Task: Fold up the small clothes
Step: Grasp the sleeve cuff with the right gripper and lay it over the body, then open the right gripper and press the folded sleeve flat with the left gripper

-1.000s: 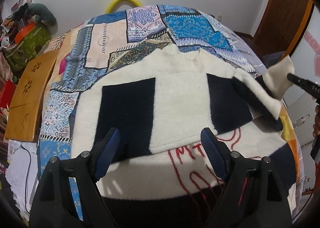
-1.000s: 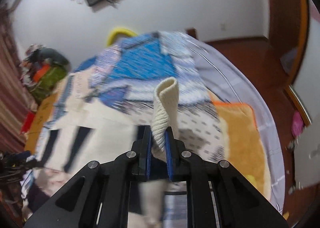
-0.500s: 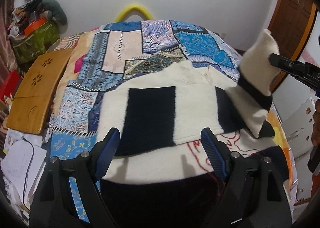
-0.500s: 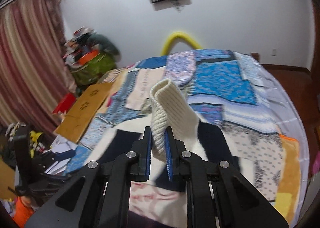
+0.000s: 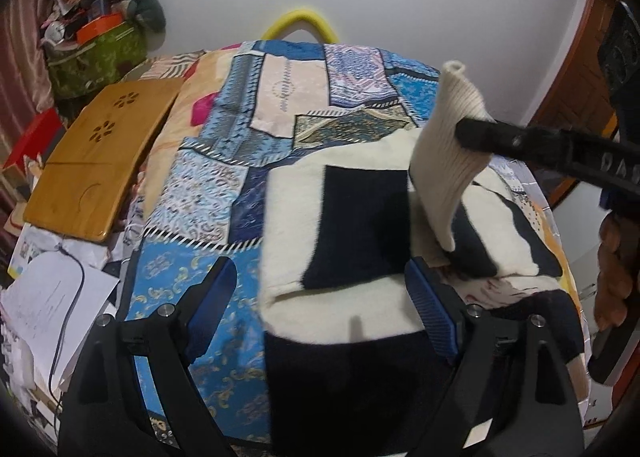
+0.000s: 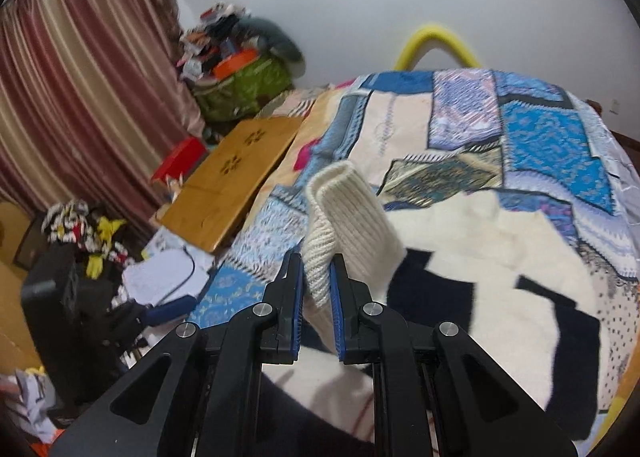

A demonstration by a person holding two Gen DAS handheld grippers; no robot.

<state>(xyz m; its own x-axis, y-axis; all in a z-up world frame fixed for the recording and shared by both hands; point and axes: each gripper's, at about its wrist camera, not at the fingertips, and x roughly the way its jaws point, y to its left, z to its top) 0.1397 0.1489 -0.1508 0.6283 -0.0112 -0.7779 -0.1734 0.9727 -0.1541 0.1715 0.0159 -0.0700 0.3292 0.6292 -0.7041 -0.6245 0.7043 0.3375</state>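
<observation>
We have the cream and navy blocked knit sweater (image 5: 360,233) spread on the blue patchwork bedspread (image 5: 224,185), filling the centre and right of the left wrist view.

Right gripper (image 6: 316,289): clamped on the ribbed cream sleeve cuff (image 6: 348,217), which stands raised above the body panel. Sleeve's long axis slopes from the cuff down to the lower right of the left wrist view. We judge its fold runs leftward across the chest.

Left gripper (image 5: 320,297): jaws wide, just eased further apart, nothing gripped; the sweater's left edge lies below them. Both tools pitch steeply downward. The left is nearer the untouched left side.
</observation>
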